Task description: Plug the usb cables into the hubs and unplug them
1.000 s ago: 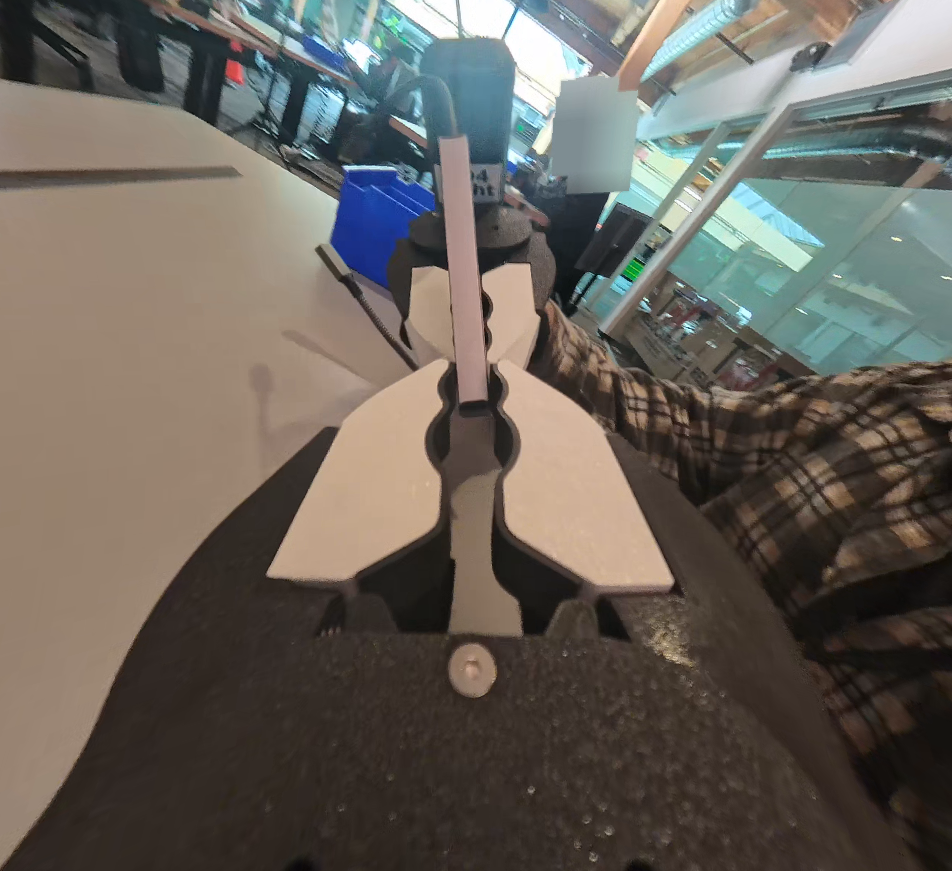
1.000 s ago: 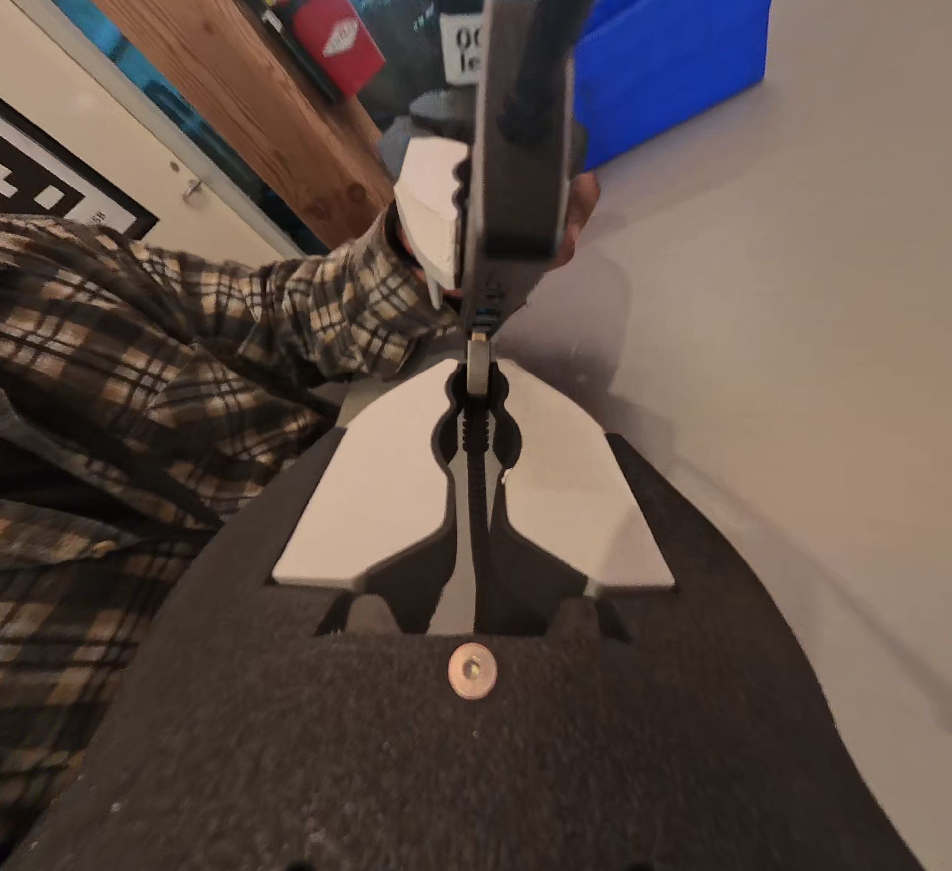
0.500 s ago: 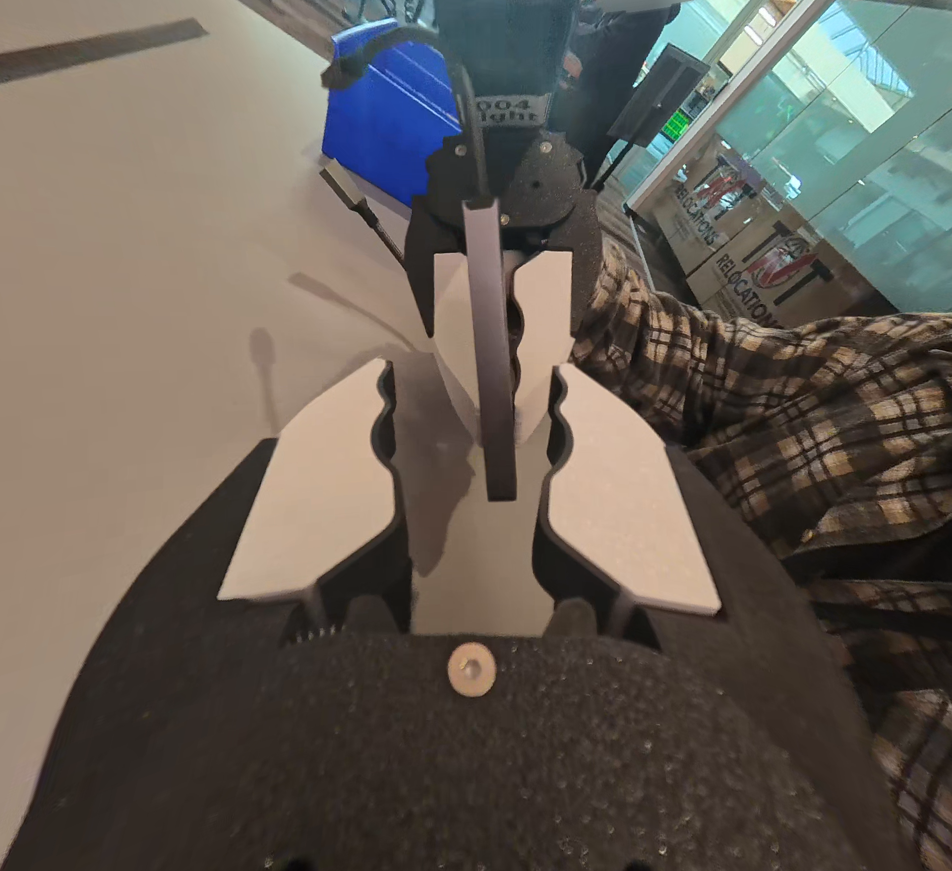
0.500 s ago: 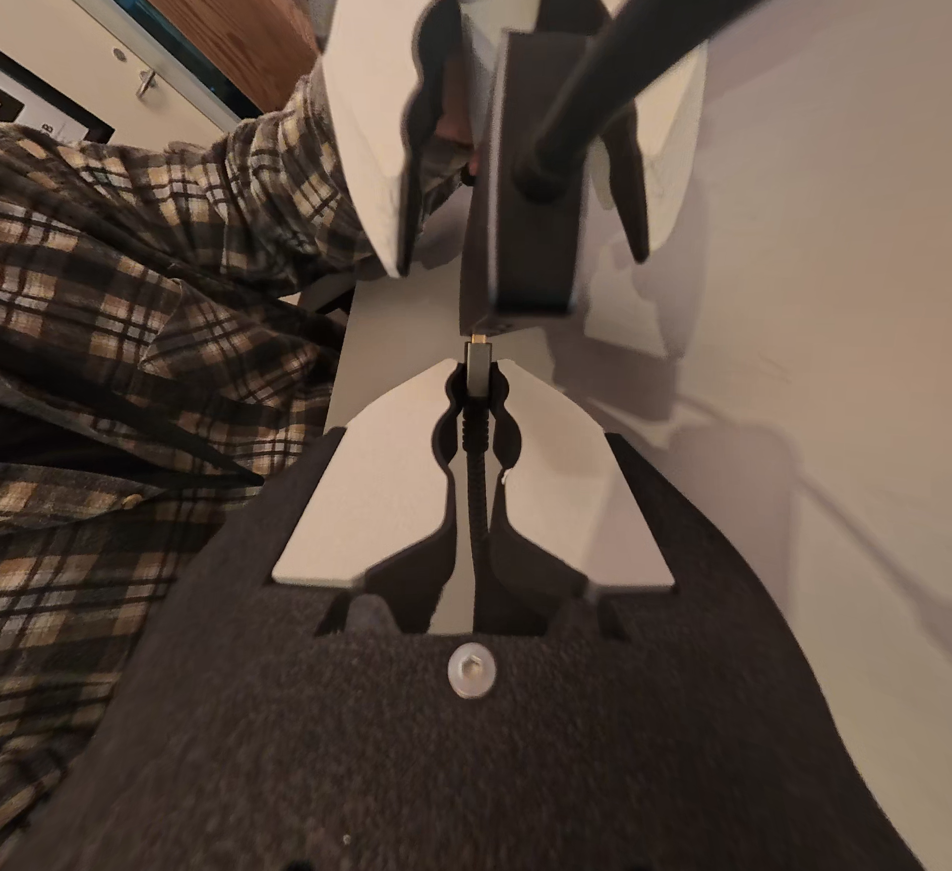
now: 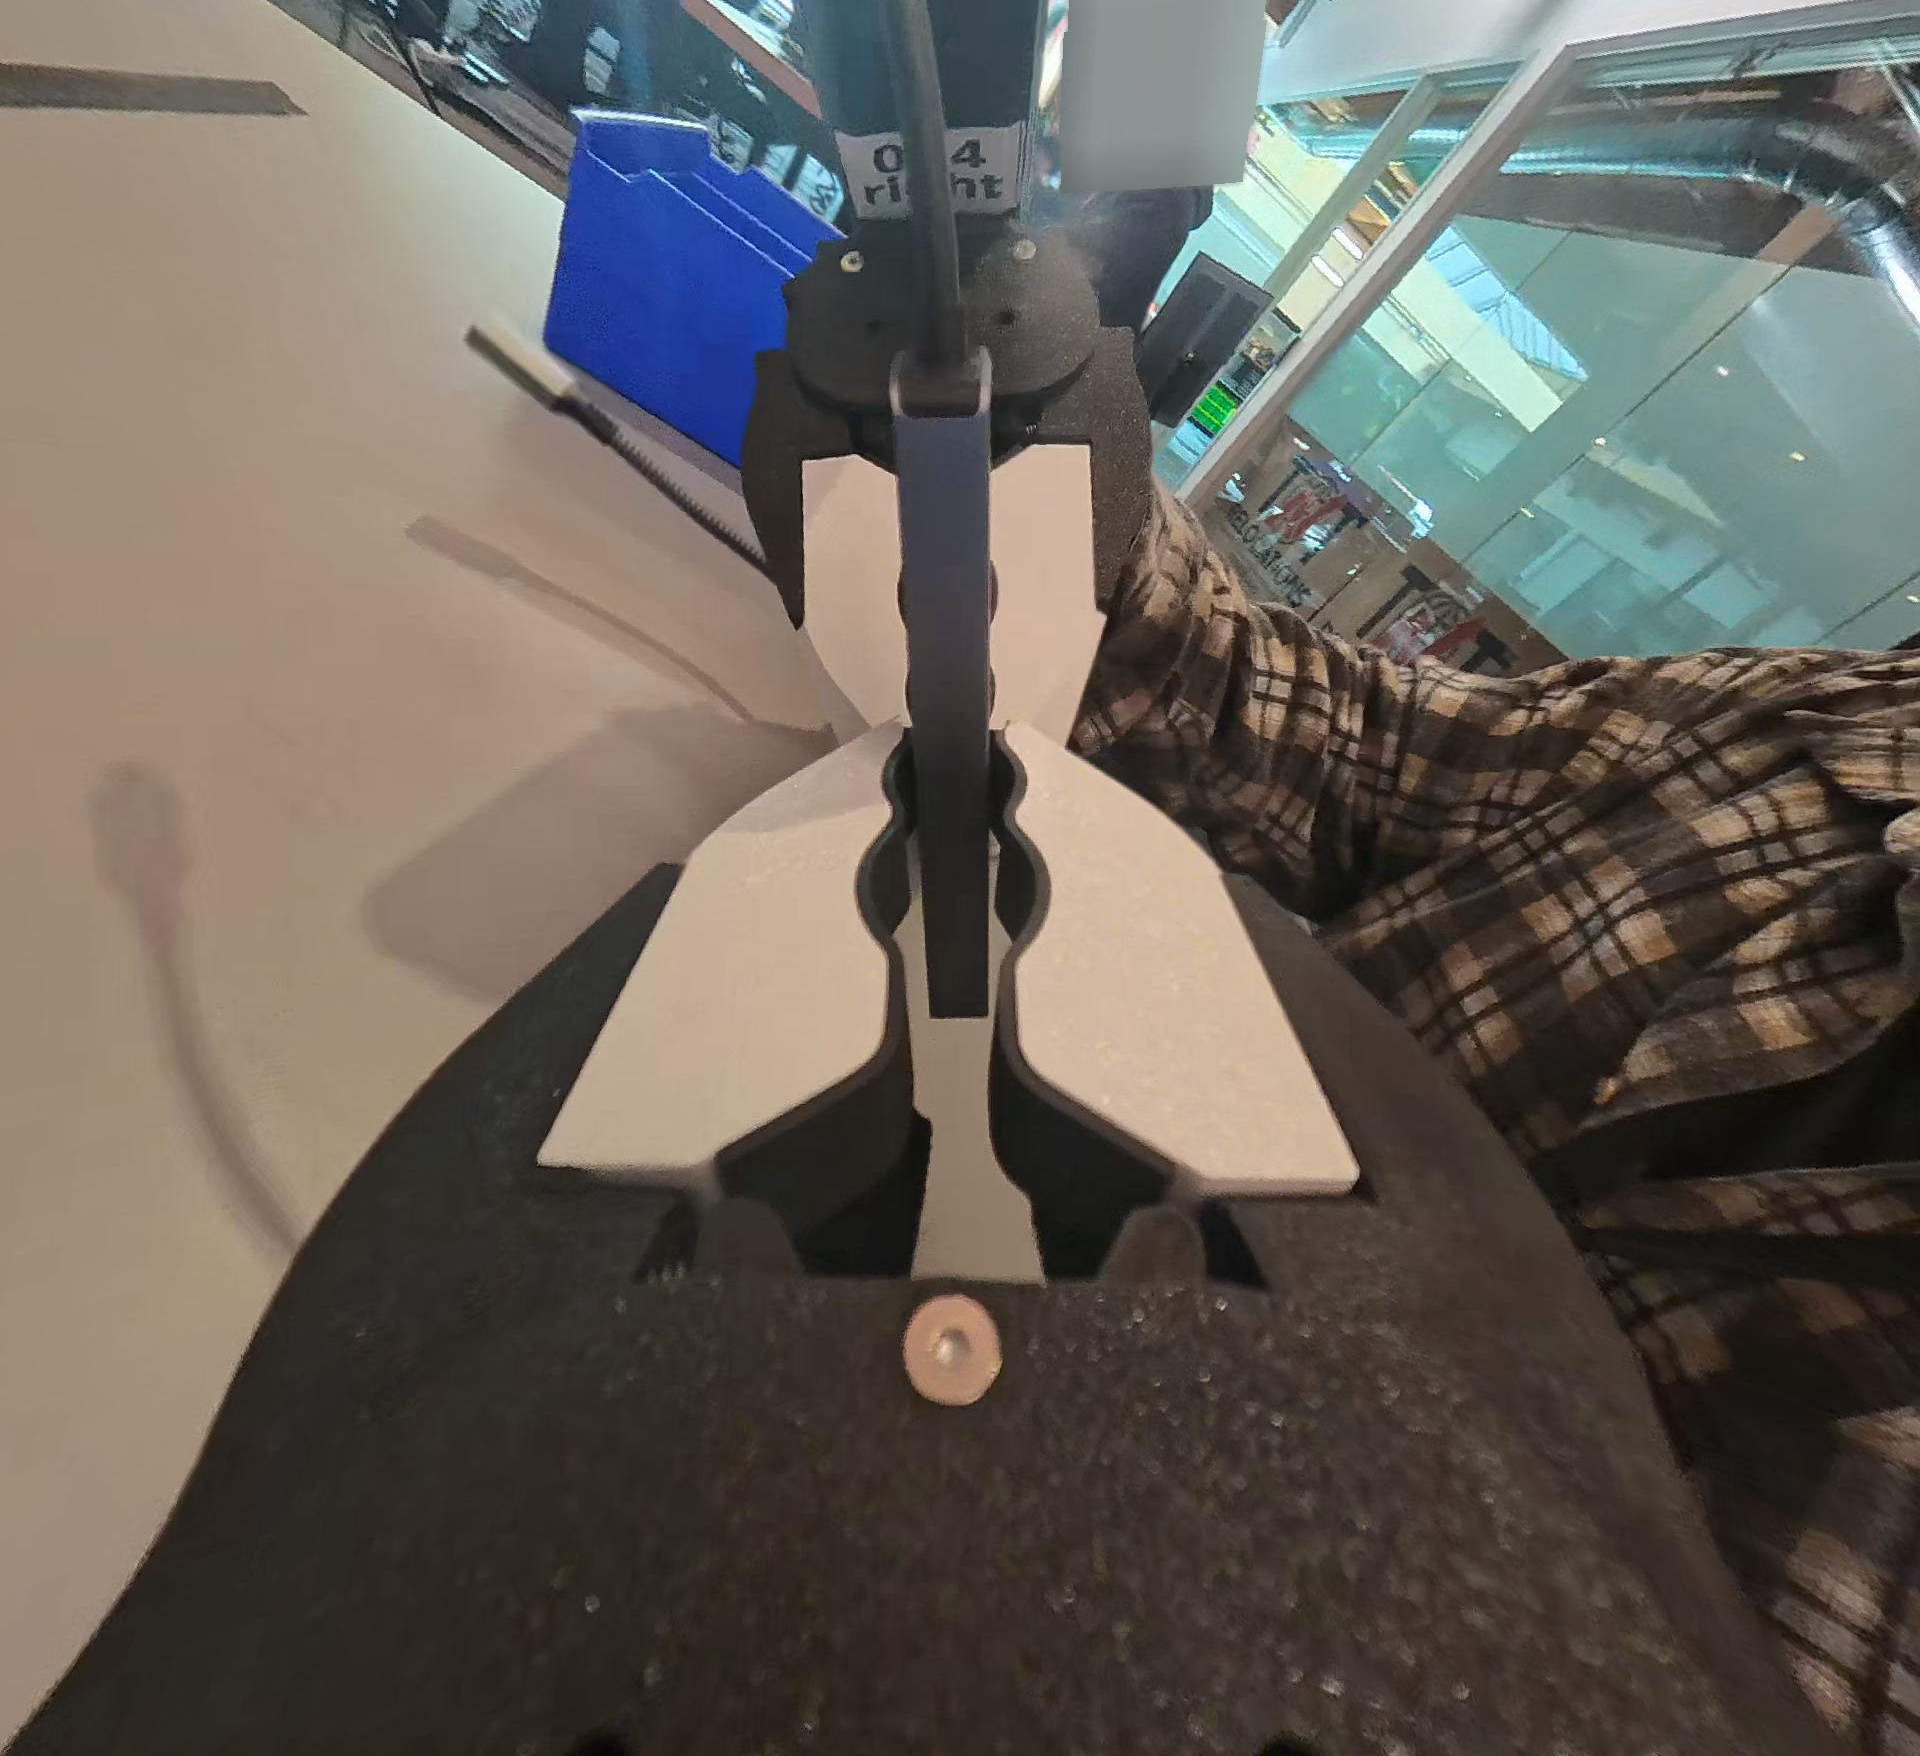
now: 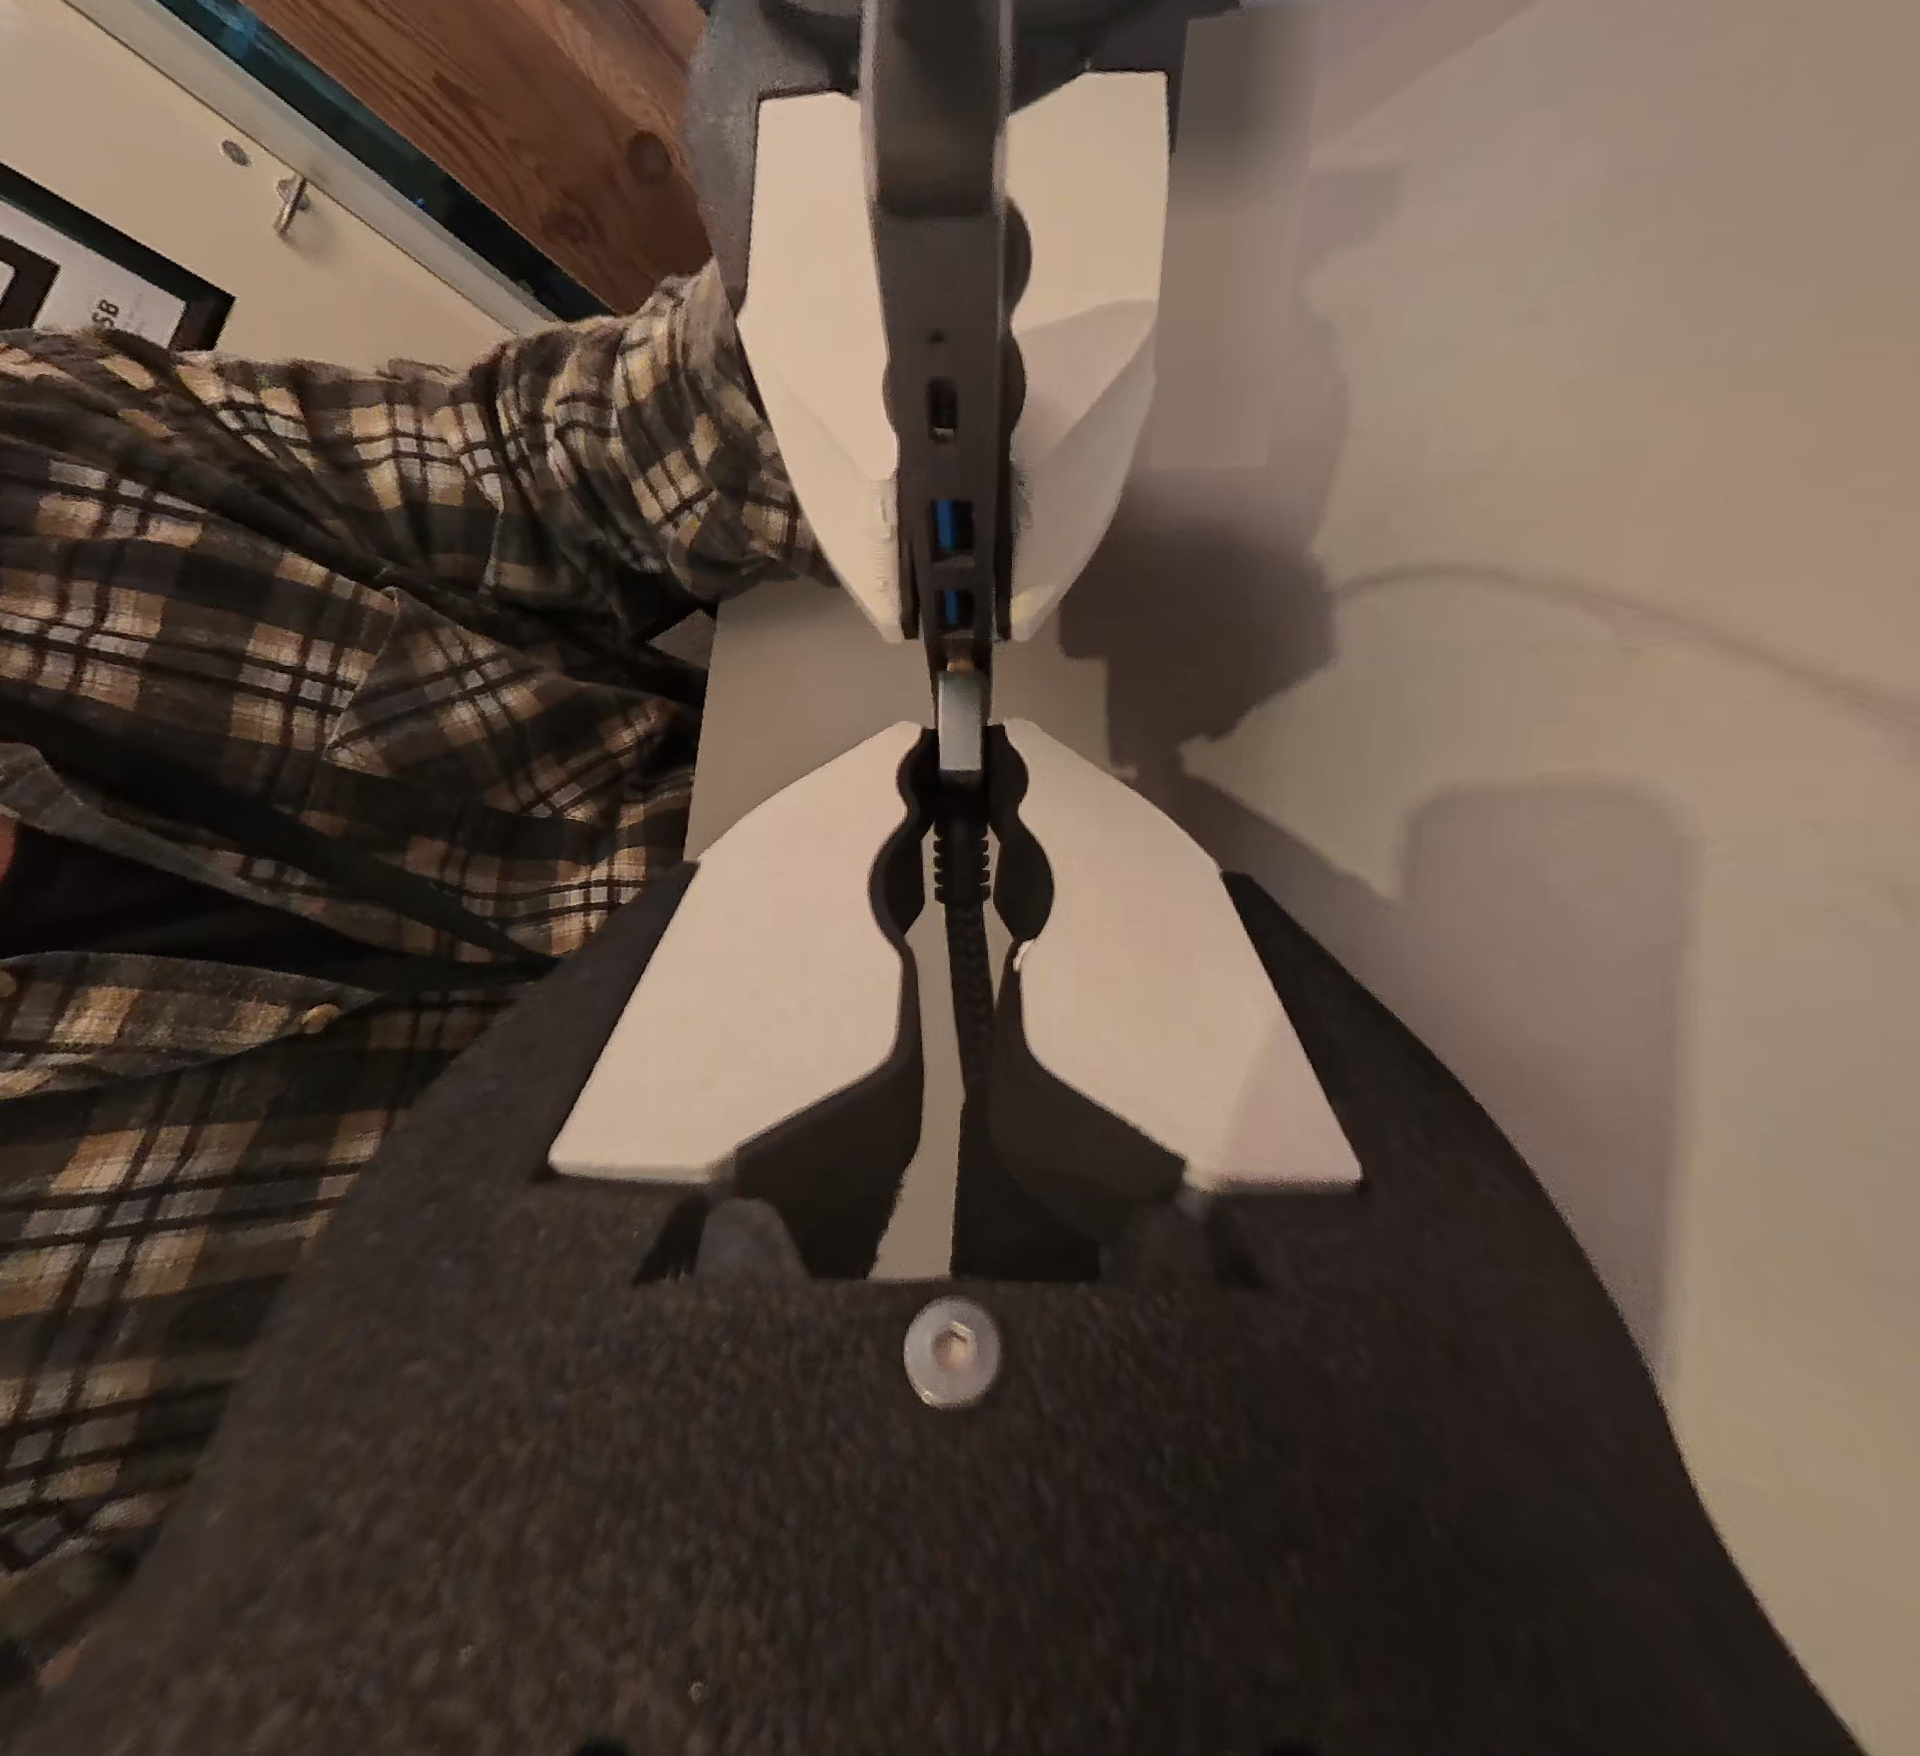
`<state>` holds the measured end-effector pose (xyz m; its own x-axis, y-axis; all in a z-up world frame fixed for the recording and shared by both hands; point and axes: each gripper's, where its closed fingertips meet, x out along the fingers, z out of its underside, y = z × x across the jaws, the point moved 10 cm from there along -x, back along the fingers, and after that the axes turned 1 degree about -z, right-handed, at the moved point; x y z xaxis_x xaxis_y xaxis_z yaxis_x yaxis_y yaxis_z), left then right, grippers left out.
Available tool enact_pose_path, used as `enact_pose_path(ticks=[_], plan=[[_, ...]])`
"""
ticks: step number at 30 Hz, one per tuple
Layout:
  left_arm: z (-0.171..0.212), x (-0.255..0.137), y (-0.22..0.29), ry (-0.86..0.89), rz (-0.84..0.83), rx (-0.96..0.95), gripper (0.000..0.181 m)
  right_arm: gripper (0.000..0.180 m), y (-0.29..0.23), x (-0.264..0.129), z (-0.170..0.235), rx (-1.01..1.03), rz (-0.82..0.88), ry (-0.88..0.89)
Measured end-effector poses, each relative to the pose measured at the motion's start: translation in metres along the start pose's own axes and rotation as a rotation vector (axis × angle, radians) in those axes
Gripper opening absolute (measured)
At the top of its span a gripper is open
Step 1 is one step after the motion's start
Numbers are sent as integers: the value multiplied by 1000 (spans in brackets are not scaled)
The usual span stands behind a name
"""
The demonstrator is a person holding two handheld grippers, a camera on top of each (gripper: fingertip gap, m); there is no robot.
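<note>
My left gripper [image 5: 951,750] is shut on a slim dark grey USB hub [image 5: 943,626], which stands edge-on between the jaws above the white table [image 5: 260,563]. The hub's own black cord [image 5: 914,96] rises from its far end. My right gripper [image 6: 958,740] faces it, shut on a silver USB plug [image 6: 958,719] with a black braided cable [image 6: 971,958]. The plug's tip touches the near end of the hub [image 6: 940,252], below two blue ports; I cannot tell how deep it sits. The right gripper also shows in the left wrist view [image 5: 940,709].
A blue bin [image 5: 665,283] stands on the table behind the grippers. A second silver plug [image 5: 520,361] with braided cable lies beside it. Plaid sleeves [image 5: 1507,875] [image 6: 312,615] reach in beside the grippers. Desks and glass walls lie beyond the table.
My left gripper opened half a second ago and has shut again on the hub, now deeper between the jaws. The right gripper kept its hold on the plug against the hub.
</note>
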<state>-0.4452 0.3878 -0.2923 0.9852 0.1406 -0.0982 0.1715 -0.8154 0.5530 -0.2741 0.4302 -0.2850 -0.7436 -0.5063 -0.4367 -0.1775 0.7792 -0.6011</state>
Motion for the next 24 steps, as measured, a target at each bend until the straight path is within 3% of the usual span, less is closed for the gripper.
enact_pose_path(ticks=[12, 24], plan=[[3, 3, 9, -95, -69, 86, 12, 9, -1, 1, 19, 8, 3, 130], [1, 3, 19, -171, -117, 167, 12, 9, -6, -2, 15, -51, 32, 97]])
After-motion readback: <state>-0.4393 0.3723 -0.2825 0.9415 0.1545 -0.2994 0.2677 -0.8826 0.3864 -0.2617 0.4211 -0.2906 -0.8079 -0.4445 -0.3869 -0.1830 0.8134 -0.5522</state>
